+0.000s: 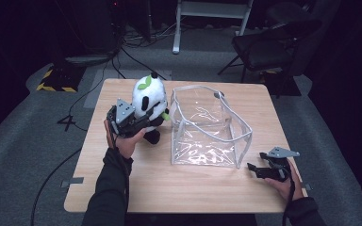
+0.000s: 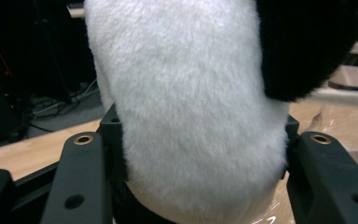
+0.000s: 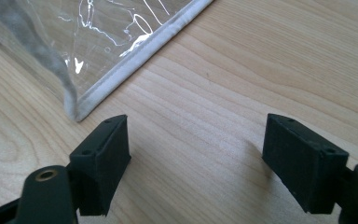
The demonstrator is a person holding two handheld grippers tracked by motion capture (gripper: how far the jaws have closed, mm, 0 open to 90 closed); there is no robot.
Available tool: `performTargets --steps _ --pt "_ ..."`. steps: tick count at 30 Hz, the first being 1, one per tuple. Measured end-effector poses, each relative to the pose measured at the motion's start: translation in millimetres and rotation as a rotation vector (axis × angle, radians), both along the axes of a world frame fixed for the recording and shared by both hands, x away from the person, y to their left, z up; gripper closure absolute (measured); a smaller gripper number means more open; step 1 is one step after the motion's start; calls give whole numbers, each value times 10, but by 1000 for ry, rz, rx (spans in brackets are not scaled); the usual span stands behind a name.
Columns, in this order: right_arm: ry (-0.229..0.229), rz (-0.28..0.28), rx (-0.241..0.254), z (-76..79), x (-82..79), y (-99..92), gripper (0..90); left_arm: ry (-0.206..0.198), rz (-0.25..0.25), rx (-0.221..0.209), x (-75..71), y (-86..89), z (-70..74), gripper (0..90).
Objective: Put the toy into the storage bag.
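Wooden desk (image 1: 136, 188). Clear plastic bag (image 1: 207, 127), open-topped, mid-desk toward the right edge, empty inside. Plush panda (image 1: 148, 101), upright near the far left corner, just beside the bag, not yet bagged. Left hand-held gripper (image 1: 143, 123) clamped on the panda's white body. Right hand-held gripper (image 1: 257, 170) near the right front corner, jaws wide, holding nothing. Grasp judged done; bagging left.

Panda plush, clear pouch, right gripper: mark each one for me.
panda plush (image 1: 147, 96), high view, on its white face.
clear pouch (image 1: 245, 141), high view, on the white-trimmed right edge.
right gripper (image 3: 193, 161), right gripper view, midway between its open fingertips.
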State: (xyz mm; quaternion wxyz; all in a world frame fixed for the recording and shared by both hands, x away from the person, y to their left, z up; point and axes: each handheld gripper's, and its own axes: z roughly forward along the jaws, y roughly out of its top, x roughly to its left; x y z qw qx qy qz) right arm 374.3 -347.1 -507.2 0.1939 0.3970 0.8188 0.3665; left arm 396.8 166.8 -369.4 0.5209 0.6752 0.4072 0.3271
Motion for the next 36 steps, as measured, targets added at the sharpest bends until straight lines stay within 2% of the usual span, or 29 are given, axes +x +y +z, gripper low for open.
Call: performTargets --steps 5,11,22,25,36 --pt "7 1 4 -1 3 -5 227 -28 -24 -10 -103 28 209 435" --pt "15 -5 7 -2 14 -9 219 -59 -55 -14 -132 35 414 434" --pt "16 -3 7 -2 15 -9 216 -95 -56 -18 -130 -1 653 431" --pt "16 -3 7 -2 16 -9 215 -102 -82 -32 -145 -8 718 431" --pt "17 -4 7 -2 16 -8 213 -142 -114 -57 -171 -33 977 429"
